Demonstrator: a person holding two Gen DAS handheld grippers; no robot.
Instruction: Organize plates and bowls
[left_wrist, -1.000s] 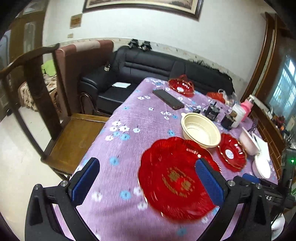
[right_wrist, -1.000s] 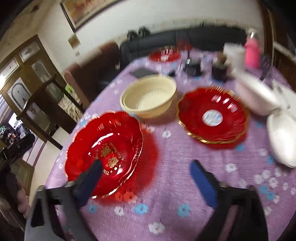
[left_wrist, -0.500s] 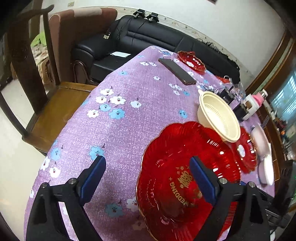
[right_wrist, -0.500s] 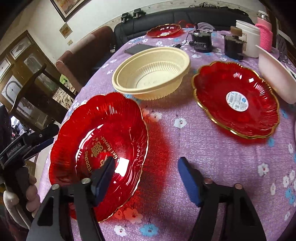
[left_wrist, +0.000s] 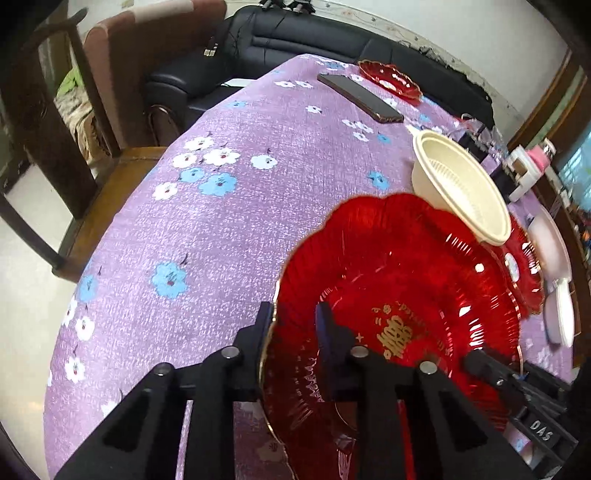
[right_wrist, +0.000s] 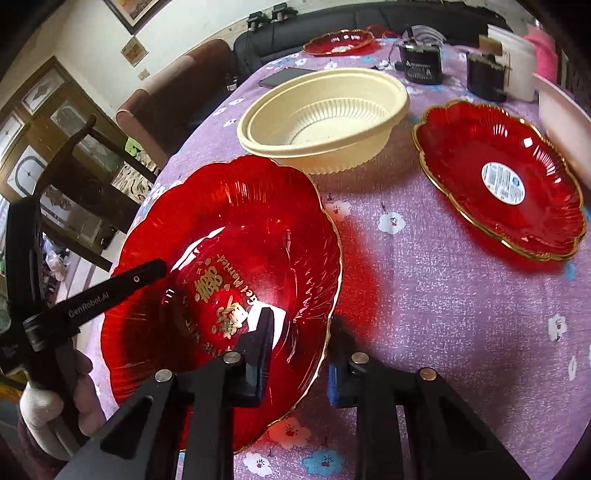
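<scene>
Left wrist view: the left gripper (left_wrist: 295, 323) pinches the rim of the big red plate (left_wrist: 399, 295), one finger outside the gold edge and the other inside on the red. The plate fills the lower right of the frame on the purple cloth (left_wrist: 229, 221); its gold lettering reads toward the lower right, and its near part is hidden behind the gripper's frame. Above it, at right, sits the cream bowl (left_wrist: 458, 188), whose rim covers part of a second red plate (left_wrist: 524, 273), itself cut short by the fisheye edge. Only here do the phone (left_wrist: 360, 96), upper centre, and the wooden chair (left_wrist: 74, 122), upper left, show clearly. The right gripper (left_wrist: 480, 363) pokes in at lower right, its tips hard to make out. Right wrist view: the right gripper (right_wrist: 301, 345) is closing on the opposite rim of the plate (right_wrist: 240, 236), at lower left; one finger lies inside, the blue-padded one outside is blurred, so contact is unclear. This side alone shows the left gripper (right_wrist: 159, 267) from outside, a hand (right_wrist: 79, 391) gripping it, the second plate (right_wrist: 498, 177) whole with its white label, upper right, and the bowl (right_wrist: 325, 114) open at top centre.
</scene>
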